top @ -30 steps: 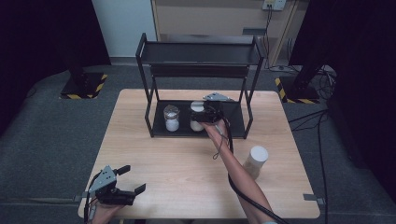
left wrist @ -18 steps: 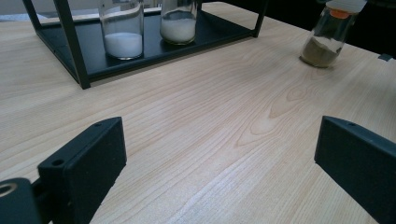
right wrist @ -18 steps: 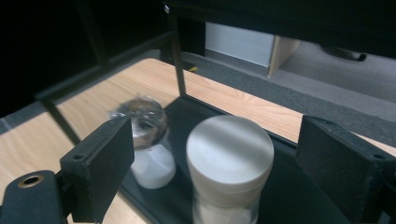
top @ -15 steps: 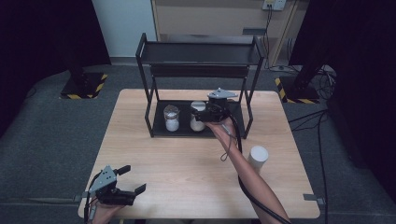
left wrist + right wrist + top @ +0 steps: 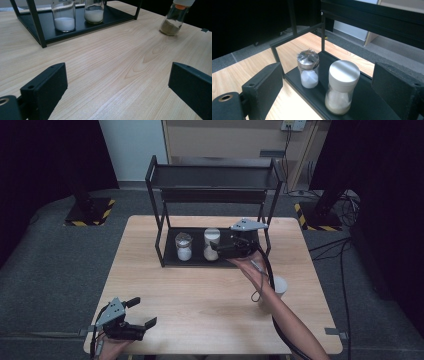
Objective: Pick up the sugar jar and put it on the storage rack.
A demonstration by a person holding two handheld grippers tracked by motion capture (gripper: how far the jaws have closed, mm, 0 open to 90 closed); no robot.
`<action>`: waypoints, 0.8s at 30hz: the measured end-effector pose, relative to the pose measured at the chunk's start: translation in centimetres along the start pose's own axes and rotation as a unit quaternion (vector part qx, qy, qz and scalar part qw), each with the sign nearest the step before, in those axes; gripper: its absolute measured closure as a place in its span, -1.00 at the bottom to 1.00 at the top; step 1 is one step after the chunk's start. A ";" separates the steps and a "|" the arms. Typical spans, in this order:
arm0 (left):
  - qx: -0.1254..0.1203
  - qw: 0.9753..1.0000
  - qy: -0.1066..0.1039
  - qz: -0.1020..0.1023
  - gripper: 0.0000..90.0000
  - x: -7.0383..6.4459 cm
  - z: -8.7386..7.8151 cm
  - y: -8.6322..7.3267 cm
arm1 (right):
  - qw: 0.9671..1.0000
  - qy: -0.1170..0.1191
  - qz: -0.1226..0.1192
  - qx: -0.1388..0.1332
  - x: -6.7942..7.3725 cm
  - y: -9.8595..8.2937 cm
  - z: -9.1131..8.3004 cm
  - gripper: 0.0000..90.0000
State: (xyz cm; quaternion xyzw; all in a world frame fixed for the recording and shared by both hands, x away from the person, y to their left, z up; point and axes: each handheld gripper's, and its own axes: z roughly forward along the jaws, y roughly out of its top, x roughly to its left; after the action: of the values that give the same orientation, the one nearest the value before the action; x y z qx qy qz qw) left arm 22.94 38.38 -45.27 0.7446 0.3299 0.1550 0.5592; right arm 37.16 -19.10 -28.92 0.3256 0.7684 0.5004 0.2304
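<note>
So: two jars on rack's (image 5: 165, 245) bottom shelf. Right gripper (image 5: 216, 246) wide open, empty, white-lidded jar (image 5: 342, 86) just ahead between jaws; metal-lidded jar (image 5: 308, 68) beyond, left. Third jar (image 5: 279, 286) on table, unshelved. Left gripper (image 5: 142, 312) open, empty, idle.

Soft overhead light brightens the table (image 5: 210, 290); surroundings stay dark, jar lids (image 5: 343, 71) glare, near jaws blur.

Pale wooden table (image 5: 200, 290) with a black rack (image 5: 212, 175) and a brown-filled jar (image 5: 173, 21) directly on it.
</note>
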 end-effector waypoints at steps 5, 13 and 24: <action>0.001 1.000 0.000 0.001 -0.98 0.0 0.0 0.0 | 1.000 0.003 -0.009 -0.010 0.3 -0.1 -1.9 -0.79; 0.000 1.000 0.000 0.000 -0.97 0.0 0.0 0.0 | 0.999 0.006 -0.018 -0.026 0.7 -0.6 -4.6 -0.80; -0.001 1.000 0.000 0.001 -0.97 0.0 0.0 0.0 | 0.999 0.006 -0.015 -0.039 0.7 -2.0 -8.8 -0.81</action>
State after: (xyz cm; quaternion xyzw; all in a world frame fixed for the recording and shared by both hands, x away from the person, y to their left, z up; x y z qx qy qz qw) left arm 22.92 38.37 -45.26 0.7444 0.3291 0.1555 0.5599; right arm 30.12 -24.60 -27.36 0.3019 0.7547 0.5279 0.2462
